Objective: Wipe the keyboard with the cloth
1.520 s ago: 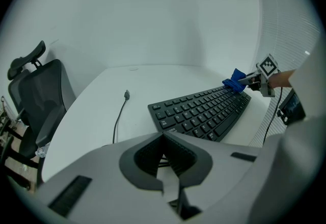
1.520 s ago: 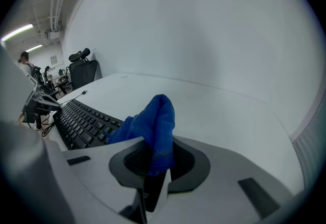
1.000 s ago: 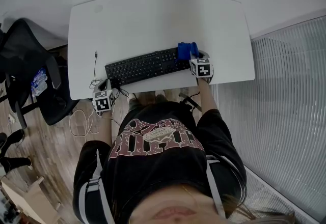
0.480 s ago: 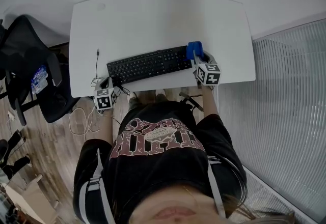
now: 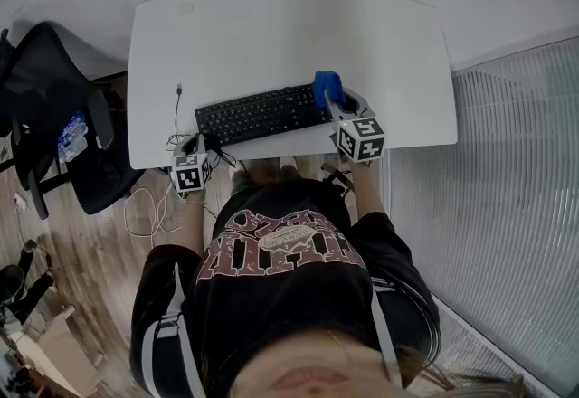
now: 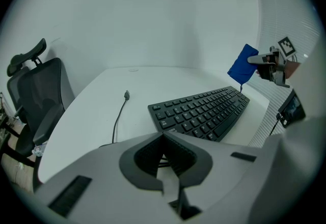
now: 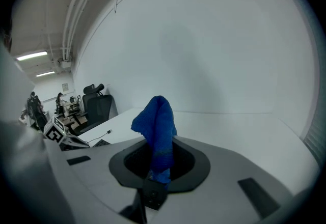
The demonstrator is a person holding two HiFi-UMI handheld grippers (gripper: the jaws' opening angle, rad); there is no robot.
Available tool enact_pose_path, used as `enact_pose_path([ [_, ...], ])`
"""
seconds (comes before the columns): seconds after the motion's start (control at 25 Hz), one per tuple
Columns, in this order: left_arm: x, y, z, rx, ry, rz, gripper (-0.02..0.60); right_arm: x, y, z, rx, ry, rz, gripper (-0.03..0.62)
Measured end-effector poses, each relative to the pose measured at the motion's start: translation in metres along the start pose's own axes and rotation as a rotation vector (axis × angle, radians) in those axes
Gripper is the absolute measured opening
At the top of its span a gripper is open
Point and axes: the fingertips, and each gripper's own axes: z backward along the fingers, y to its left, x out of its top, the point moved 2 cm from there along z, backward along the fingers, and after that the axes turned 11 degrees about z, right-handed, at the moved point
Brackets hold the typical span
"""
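Observation:
A black keyboard (image 5: 262,114) lies along the front part of the white desk (image 5: 289,30). My right gripper (image 5: 336,101) hovers over the keyboard's right end, shut on a blue cloth (image 5: 327,84). In the right gripper view the cloth (image 7: 158,125) stands up out of the jaws, which point toward the wall. The left gripper view shows the keyboard (image 6: 201,112) ahead and the cloth (image 6: 243,65) raised above its far end. My left gripper (image 5: 193,150) rests at the desk's front left edge, beside the keyboard's left end, shut with nothing in it.
A loose cable with a plug (image 5: 177,107) lies on the desk left of the keyboard. A black office chair (image 5: 50,116) stands to the left of the desk. Cables (image 5: 145,211) trail on the wooden floor. A ribbed panel (image 5: 488,179) runs along the right.
The right gripper with the cloth swung right past the keyboard's end, then came back left over it. The left gripper has stayed at the front left edge.

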Motion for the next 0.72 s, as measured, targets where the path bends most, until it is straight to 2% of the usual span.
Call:
enact_pose_path([
  [0.4,0.002,0.003,0.003,-0.017,-0.014,0.009,0.035,0.059,0.145,-0.050,0.370,-0.065,0.156,0.056],
  [0.72,0.001,0.004,0.005,-0.050,-0.015,0.005,0.035,0.072,0.250,-0.074,0.603,-0.078,0.196,0.055],
])
